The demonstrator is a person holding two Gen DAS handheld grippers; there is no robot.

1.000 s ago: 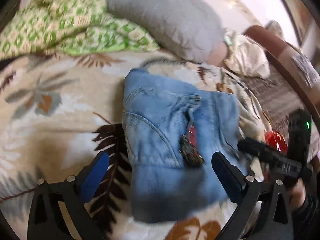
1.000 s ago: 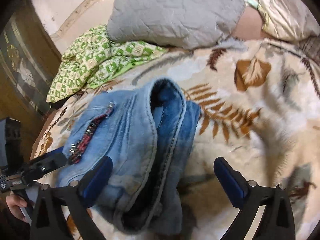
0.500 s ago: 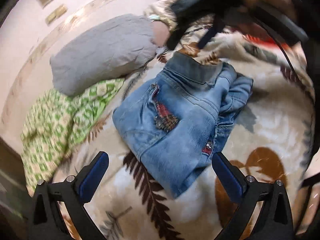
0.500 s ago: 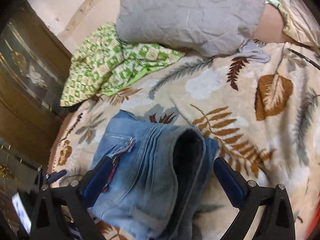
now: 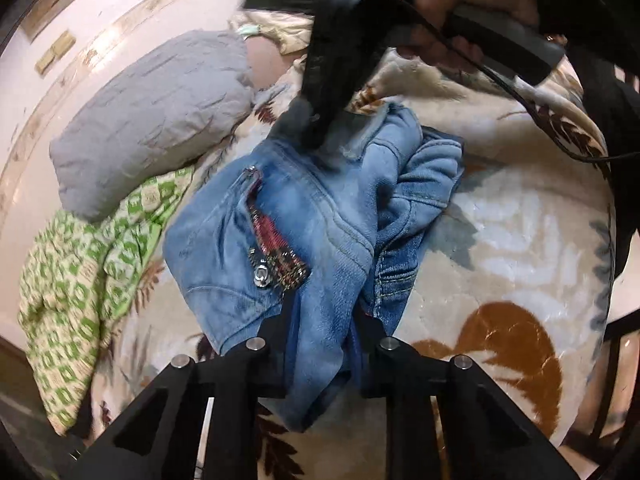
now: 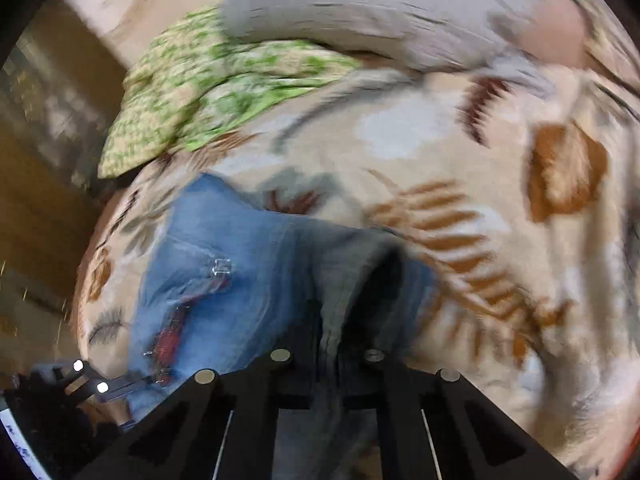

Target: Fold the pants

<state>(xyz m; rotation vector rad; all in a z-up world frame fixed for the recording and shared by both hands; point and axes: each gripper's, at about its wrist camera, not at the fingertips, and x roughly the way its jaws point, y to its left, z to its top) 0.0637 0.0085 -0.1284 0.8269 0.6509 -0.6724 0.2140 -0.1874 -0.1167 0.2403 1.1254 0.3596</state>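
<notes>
Denim pants [image 5: 280, 236], folded thick, lie on the leaf-print blanket [image 5: 500, 240] just right of the green quilt [image 5: 80, 264]. Left gripper [image 5: 320, 320] pinches the near edge; right gripper [image 6: 340, 340] pinches the far fold. Heavy, limp, grippy: grab seams or waistband.

Gray pillow [image 5: 152, 120] and green quilt [image 5: 88, 272] block left; blanket [image 5: 520, 240] right open

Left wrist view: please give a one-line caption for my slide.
Left tongs clamp the folded jeans on a leaf-print blanket.
</notes>
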